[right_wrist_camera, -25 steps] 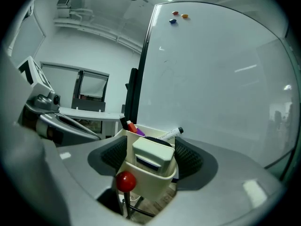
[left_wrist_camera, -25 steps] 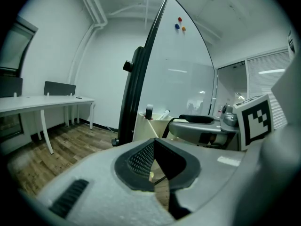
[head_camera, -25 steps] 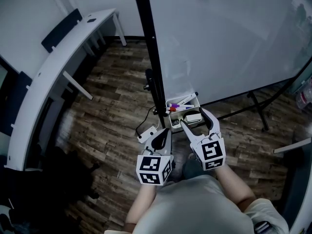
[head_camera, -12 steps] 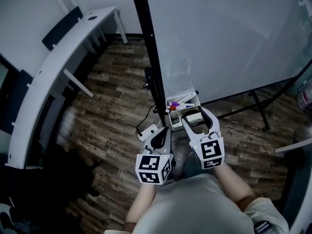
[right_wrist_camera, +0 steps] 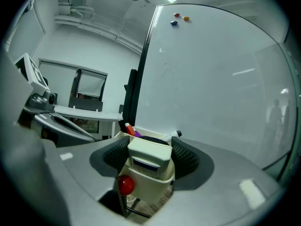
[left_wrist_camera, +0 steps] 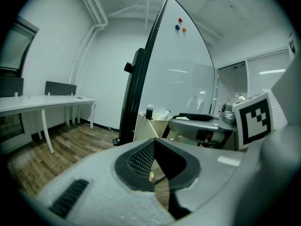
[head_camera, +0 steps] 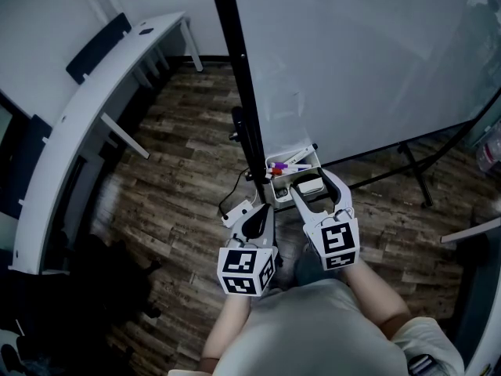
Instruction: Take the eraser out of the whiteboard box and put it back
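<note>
The white whiteboard box (head_camera: pixel 275 195) hangs at the board's lower edge beside the black post and holds coloured markers (head_camera: pixel 285 168). The pale eraser (head_camera: pixel 311 186) stands upright in its near compartment. My right gripper (head_camera: pixel 311 188) reaches level into the box. Its jaws have just been closing, and the eraser is between them. In the right gripper view both ribbed pads (right_wrist_camera: pixel 114 155) lie against the eraser (right_wrist_camera: pixel 149 152) above the box (right_wrist_camera: pixel 153 185). My left gripper (head_camera: pixel 264 211) hangs shut and empty just left of the box (left_wrist_camera: pixel 145 126).
The whiteboard (head_camera: pixel 368 61) on its black stand (head_camera: pixel 239 77) fills the upper right, with stand legs (head_camera: pixel 415 175) on the wooden floor. A curved white desk (head_camera: pixel 86 124) runs along the left. A white plug with a cable (head_camera: pixel 235 214) lies below the box. A red ball (right_wrist_camera: pixel 126 184) sticks on the box's front.
The right gripper's jaws have narrowed onto the eraser in the box. Both hands have stayed where they were.
</note>
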`<action>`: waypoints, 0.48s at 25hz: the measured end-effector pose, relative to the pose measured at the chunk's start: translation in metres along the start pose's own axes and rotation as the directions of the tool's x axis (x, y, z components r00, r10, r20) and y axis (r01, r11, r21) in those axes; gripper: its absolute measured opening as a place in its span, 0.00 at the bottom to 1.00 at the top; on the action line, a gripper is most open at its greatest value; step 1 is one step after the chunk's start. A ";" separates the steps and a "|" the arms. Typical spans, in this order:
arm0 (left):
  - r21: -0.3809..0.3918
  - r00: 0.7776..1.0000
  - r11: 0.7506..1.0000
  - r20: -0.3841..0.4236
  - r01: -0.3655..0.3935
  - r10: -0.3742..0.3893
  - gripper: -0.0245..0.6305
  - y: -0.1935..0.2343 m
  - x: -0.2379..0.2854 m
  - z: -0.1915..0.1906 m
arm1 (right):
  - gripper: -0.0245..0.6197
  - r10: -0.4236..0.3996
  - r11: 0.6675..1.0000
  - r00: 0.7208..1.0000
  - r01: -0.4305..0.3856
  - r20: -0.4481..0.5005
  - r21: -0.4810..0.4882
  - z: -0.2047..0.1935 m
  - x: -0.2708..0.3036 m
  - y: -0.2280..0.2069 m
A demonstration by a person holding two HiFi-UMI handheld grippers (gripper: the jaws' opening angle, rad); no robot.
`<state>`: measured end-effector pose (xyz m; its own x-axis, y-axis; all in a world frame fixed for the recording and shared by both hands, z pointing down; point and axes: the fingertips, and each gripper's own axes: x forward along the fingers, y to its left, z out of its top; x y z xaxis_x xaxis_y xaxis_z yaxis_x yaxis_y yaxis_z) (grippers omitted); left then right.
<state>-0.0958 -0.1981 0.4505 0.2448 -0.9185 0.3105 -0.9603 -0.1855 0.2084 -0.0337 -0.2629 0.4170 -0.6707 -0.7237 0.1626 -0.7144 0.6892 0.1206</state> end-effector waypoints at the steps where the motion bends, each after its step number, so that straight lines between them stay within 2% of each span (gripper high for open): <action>1: 0.000 1.000 1.000 0.001 0.001 -0.001 0.04 0.000 -0.001 0.000 | 0.48 -0.002 1.000 1.000 0.002 0.003 -0.002 0.001 0.000 0.000; 12: 0.012 1.000 1.000 0.003 0.026 -0.026 0.04 -0.004 -0.009 0.000 | 0.48 -0.023 0.999 0.999 0.024 0.048 -0.025 0.027 -0.010 0.002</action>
<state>-0.0944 -0.1890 0.4463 0.2698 -0.9143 0.3021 -0.9550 -0.2138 0.2056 -0.0337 -0.2556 0.3894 -0.6628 -0.7402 0.1129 -0.7252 0.6722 0.1491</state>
